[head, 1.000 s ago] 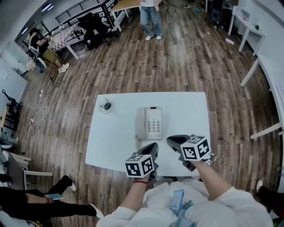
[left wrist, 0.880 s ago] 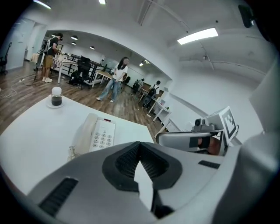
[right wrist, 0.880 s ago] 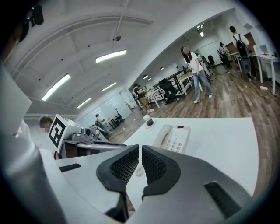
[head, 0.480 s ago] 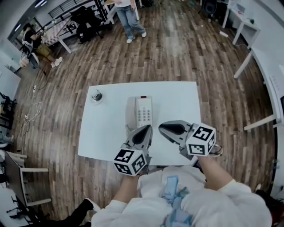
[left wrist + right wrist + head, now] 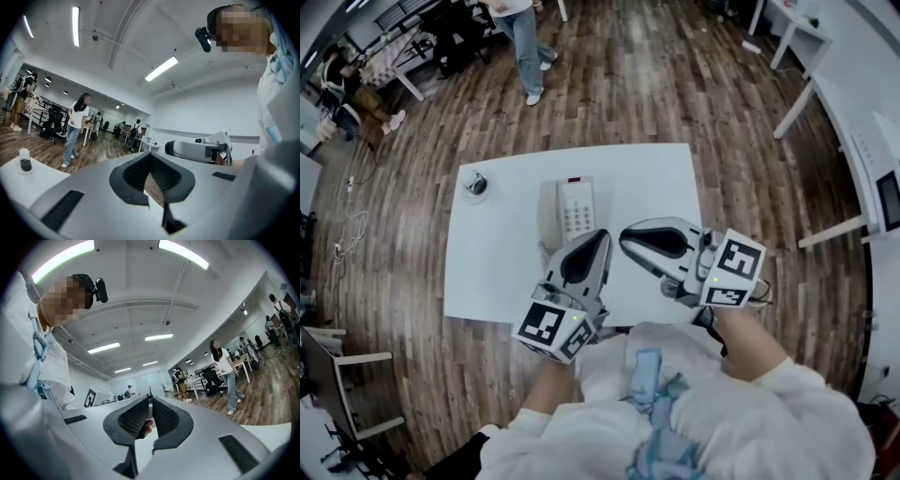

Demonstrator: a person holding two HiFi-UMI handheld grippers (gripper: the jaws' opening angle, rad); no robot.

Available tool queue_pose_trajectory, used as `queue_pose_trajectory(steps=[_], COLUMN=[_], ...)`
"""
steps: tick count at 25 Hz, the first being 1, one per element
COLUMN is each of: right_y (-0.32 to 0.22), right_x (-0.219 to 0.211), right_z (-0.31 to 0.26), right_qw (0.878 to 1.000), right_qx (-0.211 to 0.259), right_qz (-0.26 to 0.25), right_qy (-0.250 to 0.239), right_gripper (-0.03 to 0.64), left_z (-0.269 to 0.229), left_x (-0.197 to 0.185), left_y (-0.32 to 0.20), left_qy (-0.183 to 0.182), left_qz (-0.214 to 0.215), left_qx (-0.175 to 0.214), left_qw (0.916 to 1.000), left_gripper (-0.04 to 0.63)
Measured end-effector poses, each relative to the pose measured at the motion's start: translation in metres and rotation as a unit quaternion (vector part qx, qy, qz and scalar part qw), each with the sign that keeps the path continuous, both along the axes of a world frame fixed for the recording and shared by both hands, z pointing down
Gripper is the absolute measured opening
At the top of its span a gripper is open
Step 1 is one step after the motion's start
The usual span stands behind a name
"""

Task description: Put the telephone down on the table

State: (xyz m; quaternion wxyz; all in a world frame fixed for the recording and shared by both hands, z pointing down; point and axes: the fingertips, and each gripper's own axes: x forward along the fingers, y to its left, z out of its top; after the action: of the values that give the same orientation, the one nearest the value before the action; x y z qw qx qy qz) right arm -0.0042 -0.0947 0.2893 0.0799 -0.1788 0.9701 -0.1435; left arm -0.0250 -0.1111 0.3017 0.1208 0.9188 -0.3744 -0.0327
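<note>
Small round thing (image 5: 476,184): on the desk (image 5: 487,277), left of the telephone and well apart from it. Too small to name from the head view. In the left gripper view (image 5: 25,161), a dark bottom with a pale ball on top, far at the left edge.

Telephone (image 5: 567,208): lying flat on the desk near the middle, buttons up. Near end hidden behind the left tongs. Seen only in the head view, in neither gripper view.

Left tongs (image 5: 600,236): pressed together, pinching nothing. Tip over the near end of the telephone; touching it or not, cannot tell. In the left gripper view (image 5: 150,153), tips meeting, pointed out into the room, with most of the desk hidden under the big grey tongs.

Right tongs (image 5: 625,240): lying sideways over the desk, tip pointing left, just beside the left tongs' tip. Pressed together but for a thin slit, pinching nothing, told best from the right gripper view (image 5: 150,398). Also seen from the side in the left gripper view (image 5: 169,148).

Red spot (image 5: 148,423): down in the slit, too small to name.

Standing person (image 5: 520,37): cut off at the top edge of the head view, whole in both gripper views (image 5: 75,126) (image 5: 225,369).
</note>
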Motion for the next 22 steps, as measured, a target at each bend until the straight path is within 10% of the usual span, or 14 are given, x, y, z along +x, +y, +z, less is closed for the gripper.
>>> queue_pose_trajectory(steps=[22], right_y=[0.017], right_x=[0.001], right_z=[-0.031], right_qw=[1.0], right_qx=[0.017], right_qz=[-0.011], right_qy=[-0.009], right_gripper=[0.044], left_z=[-0.04], left_x=[-0.009], left_y=[0.009], left_qy=[0.026], left_qz=[0.017], left_qx=[0.039], left_qw=[0.9987], left_gripper=[0.0])
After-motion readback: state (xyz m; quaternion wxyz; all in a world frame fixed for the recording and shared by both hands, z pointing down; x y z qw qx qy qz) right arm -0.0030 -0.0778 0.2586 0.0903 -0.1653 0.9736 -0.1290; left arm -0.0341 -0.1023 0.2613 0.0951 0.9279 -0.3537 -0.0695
